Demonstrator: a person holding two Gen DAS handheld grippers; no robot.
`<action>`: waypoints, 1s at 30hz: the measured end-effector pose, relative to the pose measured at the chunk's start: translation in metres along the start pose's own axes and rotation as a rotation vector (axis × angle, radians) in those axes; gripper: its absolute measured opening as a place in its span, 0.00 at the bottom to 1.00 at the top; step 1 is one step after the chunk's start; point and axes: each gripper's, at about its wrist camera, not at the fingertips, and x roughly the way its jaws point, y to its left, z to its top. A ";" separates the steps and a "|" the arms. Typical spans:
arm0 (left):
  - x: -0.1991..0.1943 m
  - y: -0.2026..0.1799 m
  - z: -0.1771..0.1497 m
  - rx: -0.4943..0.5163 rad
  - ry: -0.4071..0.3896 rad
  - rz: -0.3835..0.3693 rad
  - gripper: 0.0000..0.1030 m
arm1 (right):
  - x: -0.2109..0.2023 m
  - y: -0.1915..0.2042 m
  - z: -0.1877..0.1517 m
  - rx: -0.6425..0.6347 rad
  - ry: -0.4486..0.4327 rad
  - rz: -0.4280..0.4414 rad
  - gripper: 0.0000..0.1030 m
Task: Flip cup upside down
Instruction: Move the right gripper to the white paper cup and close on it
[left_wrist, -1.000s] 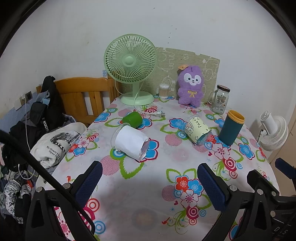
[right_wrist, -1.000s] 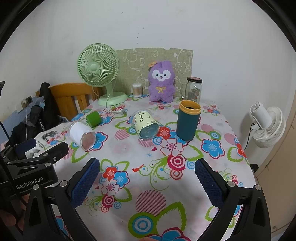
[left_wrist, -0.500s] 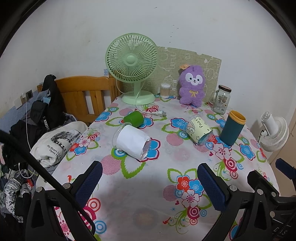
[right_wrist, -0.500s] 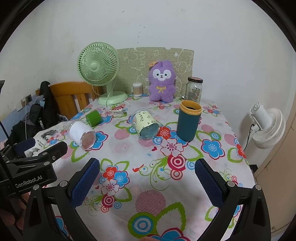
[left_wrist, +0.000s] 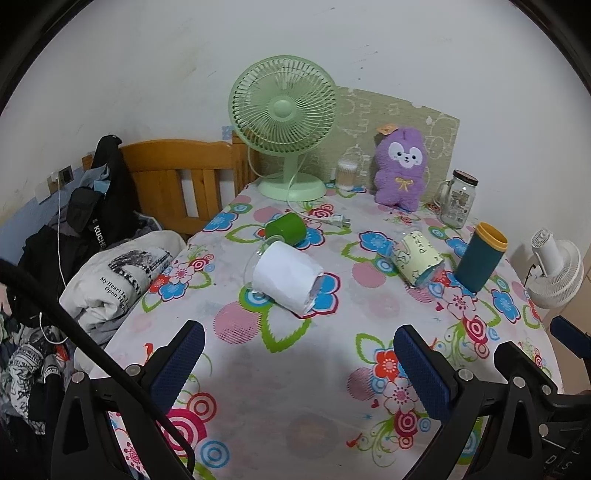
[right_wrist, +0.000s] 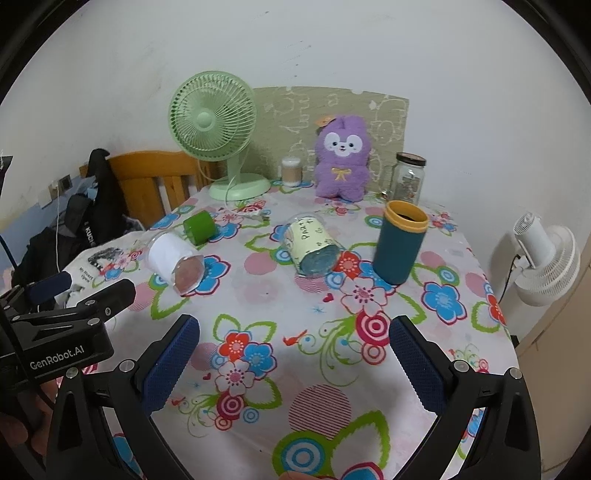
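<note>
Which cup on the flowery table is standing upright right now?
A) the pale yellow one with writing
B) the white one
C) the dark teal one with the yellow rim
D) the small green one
C: the dark teal cup stands with its yellow rim up; the other three lie on their sides.

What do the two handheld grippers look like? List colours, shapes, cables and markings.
Both are black plastic frames with silver screws. Left gripper and right gripper each carry two long fingers faced with textured dark-blue pads. A black cable crosses the left view. White lettering reads GenRobot.AI.
</note>
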 end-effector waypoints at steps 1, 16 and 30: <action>0.001 0.003 0.000 -0.005 0.002 0.001 1.00 | 0.002 0.001 0.001 -0.001 0.004 0.006 1.00; 0.050 0.034 0.010 -0.026 0.085 0.019 1.00 | 0.066 0.029 0.028 -0.067 0.101 0.089 1.00; 0.112 0.059 0.022 -0.021 0.171 0.062 1.00 | 0.151 0.054 0.053 -0.137 0.204 0.153 1.00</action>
